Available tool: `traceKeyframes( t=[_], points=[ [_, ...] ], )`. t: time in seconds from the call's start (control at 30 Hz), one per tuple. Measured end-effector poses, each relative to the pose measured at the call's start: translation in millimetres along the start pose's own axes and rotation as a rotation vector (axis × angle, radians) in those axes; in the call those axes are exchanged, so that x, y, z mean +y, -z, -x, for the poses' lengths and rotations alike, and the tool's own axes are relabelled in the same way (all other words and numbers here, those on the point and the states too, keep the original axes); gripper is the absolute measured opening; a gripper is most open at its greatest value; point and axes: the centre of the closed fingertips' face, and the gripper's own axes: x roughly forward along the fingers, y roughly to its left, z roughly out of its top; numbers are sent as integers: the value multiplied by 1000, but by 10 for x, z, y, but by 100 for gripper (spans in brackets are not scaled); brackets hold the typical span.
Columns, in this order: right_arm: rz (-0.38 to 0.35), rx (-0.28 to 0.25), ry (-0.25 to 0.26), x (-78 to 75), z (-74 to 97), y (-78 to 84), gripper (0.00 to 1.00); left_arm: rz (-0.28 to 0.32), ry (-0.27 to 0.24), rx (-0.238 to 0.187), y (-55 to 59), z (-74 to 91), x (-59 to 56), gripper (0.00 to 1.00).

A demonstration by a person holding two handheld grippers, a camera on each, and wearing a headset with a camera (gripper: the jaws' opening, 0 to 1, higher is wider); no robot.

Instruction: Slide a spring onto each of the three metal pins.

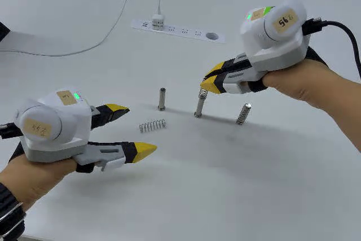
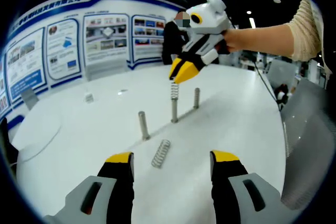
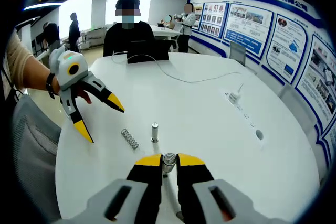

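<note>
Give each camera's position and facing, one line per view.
Head view: above, looking down at workbench; left gripper, right gripper, left hand, right hand.
Left gripper view: on left gripper, facing loose spring; own open jaws.
Right gripper view: on right gripper, above middle pin; jaws shut on held spring.
All share the loose spring.

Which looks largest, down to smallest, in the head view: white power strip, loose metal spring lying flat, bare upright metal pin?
1. White power strip, though farthest away.
2. Loose coiled metal spring and bare upright metal pin: near alike, not ranked.
</note>
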Motion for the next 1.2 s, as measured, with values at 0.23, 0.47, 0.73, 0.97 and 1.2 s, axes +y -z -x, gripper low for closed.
traceKeyframes(
  t=[0.23, 0.47, 0.73, 0.97, 1.2],
  points=[
    [-10, 0, 3, -6, -40, 45, 11, 0, 1, 3, 10, -1, -2, 59],
    [-21, 9, 3, 3, -115, 139, 11, 0, 1, 6, 20, 0, -5, 59],
    [-28, 20, 6, 10, -193, 226, 11, 0, 2, 12, 40, 1, -8, 58],
    [-34, 21, 9, 15, -242, 259, 11, 3, 2, 15, 52, -1, -5, 58],
    [-42, 31, 8, 27, -304, 313, 11, 4, 2, 15, 51, -7, -8, 58]
  ],
)
